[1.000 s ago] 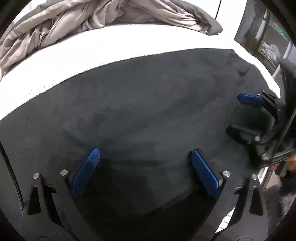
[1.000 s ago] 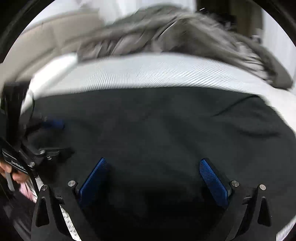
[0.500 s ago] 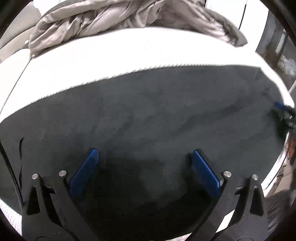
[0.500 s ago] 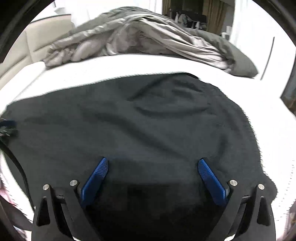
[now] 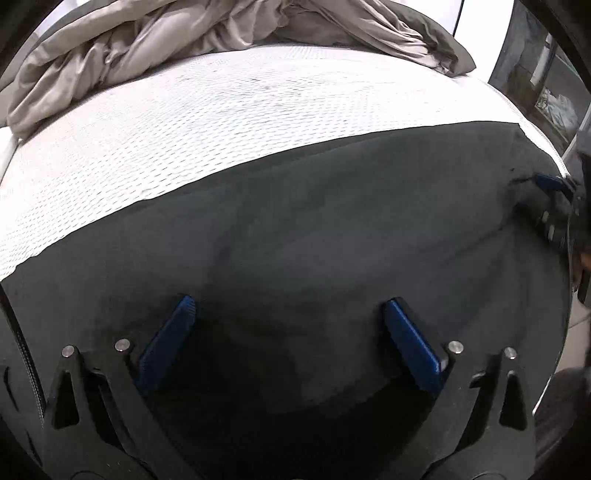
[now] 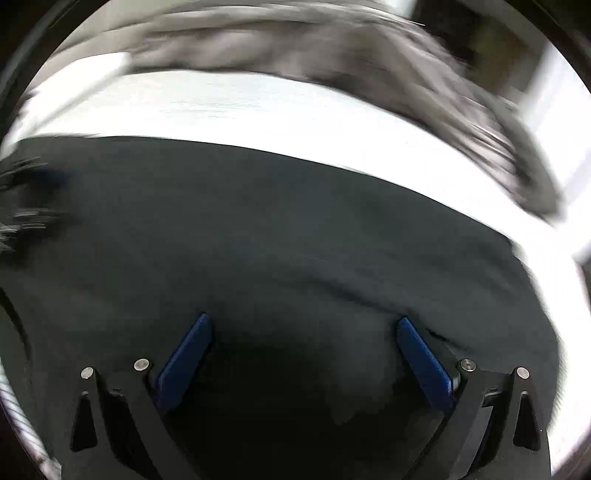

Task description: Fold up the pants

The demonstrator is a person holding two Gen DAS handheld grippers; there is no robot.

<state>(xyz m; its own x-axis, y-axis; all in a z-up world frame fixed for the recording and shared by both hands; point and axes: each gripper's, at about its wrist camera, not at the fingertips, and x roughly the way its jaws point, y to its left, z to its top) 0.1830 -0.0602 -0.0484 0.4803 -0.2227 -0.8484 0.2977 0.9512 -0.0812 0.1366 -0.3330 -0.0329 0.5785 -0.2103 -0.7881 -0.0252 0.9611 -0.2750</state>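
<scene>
1. the dark pants (image 5: pixel 314 229) lay flat on the white bed (image 5: pixel 221 122).
2. the left gripper (image 5: pixel 288 317) was spread wide over them.
3. the right gripper (image 6: pixel 303 336) was spread wide too, at the pants' 3 o'clock end.
4. a gray blanket (image 5: pixel 184 37) sat bunched at 12 o'clock.

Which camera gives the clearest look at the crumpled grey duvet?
The left wrist view: the crumpled grey duvet is sharp there, its folds distinct beyond the white mattress. The right wrist view shows it only as a motion-blurred smear.
</scene>
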